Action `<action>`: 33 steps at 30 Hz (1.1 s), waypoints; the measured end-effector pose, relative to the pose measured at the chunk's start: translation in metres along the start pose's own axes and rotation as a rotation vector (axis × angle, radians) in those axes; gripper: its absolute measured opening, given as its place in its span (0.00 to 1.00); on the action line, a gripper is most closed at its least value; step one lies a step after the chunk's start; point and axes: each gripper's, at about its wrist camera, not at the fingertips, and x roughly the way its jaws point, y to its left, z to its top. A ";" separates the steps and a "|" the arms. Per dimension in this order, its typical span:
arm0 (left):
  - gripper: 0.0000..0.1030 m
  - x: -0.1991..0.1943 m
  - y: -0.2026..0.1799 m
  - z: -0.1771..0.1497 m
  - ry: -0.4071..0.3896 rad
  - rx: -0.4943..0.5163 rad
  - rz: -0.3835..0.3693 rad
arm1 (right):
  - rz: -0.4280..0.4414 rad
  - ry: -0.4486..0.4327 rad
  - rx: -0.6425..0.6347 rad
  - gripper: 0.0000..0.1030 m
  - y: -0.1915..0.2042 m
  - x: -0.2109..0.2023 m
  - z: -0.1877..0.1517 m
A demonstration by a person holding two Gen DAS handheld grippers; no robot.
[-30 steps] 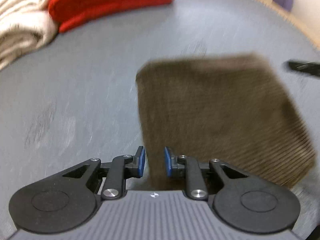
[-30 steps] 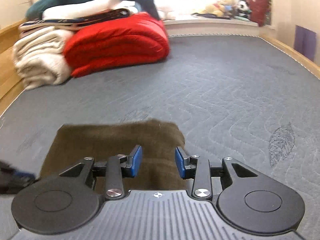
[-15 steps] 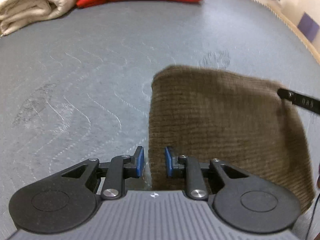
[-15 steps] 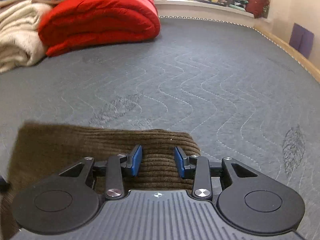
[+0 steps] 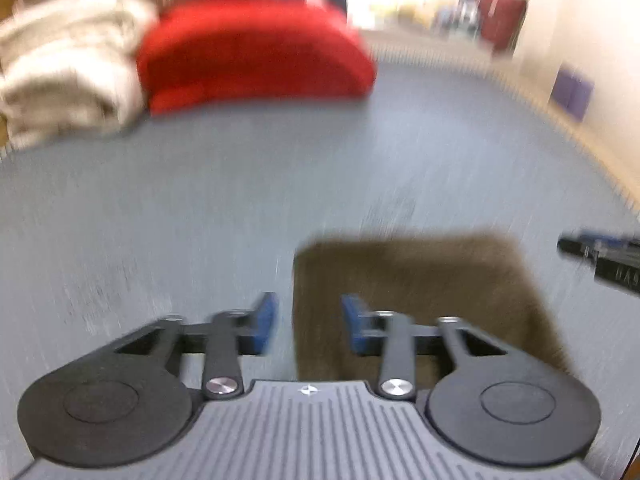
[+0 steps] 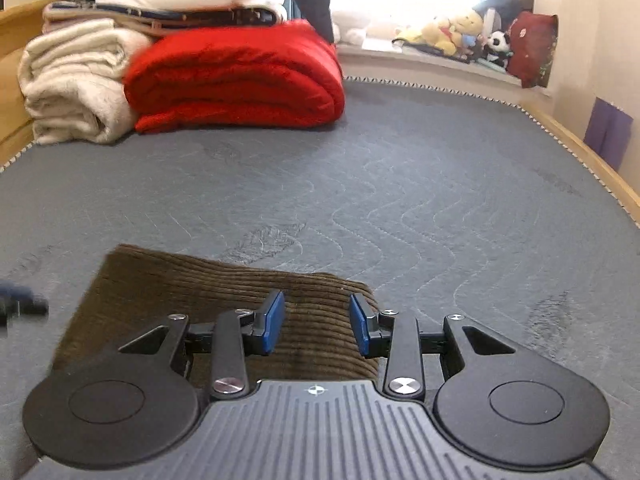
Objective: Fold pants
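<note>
The brown corduroy pants (image 6: 224, 296) lie folded into a compact rectangle on the grey quilted mattress (image 6: 400, 184). In the blurred left wrist view the pants (image 5: 420, 280) sit just ahead of my left gripper (image 5: 308, 322), above the bundle's left edge. Its jaws are opening and nothing is pinched between its blue pads (image 5: 264, 320). My right gripper (image 6: 316, 326) hovers over the right end of the bundle, jaws apart, pads (image 6: 274, 322) not pressing the cloth. The right gripper's tip (image 5: 600, 256) shows at the left view's right edge.
A folded red blanket (image 6: 240, 80) and cream blankets (image 6: 76, 84) are stacked at the far left of the mattress, with more bedding on top. Stuffed toys (image 6: 452, 36) line a window ledge behind. A wooden bed rail (image 6: 592, 160) runs along the right side.
My left gripper's jaws have spread wider and it has lifted away from the pants' edge. The right gripper has also risen and pulled back. The pants stay flat on the mattress.
</note>
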 end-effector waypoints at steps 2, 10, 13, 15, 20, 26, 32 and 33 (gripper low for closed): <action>0.77 -0.031 -0.006 0.003 -0.085 0.008 0.009 | 0.024 -0.048 0.085 0.39 -0.005 -0.035 0.006; 1.00 -0.153 -0.030 -0.027 -0.310 0.023 0.117 | -0.005 -0.336 0.171 0.98 0.006 -0.164 -0.018; 1.00 -0.161 -0.035 -0.056 -0.228 -0.094 0.063 | -0.039 -0.304 0.141 0.99 0.009 -0.175 -0.046; 1.00 -0.152 -0.045 -0.077 -0.144 -0.090 0.008 | -0.042 -0.262 0.206 0.98 0.005 -0.176 -0.050; 1.00 -0.125 -0.062 -0.079 -0.013 -0.084 0.012 | -0.098 -0.211 0.205 0.98 0.008 -0.173 -0.059; 1.00 -0.105 -0.071 -0.085 0.051 -0.054 0.049 | -0.067 -0.096 0.142 0.98 0.016 -0.168 -0.068; 1.00 -0.097 -0.062 -0.097 0.055 -0.045 0.049 | -0.085 -0.083 0.136 0.98 0.016 -0.171 -0.067; 1.00 -0.096 -0.059 -0.096 0.057 -0.051 0.053 | -0.078 -0.073 0.140 0.98 0.017 -0.169 -0.066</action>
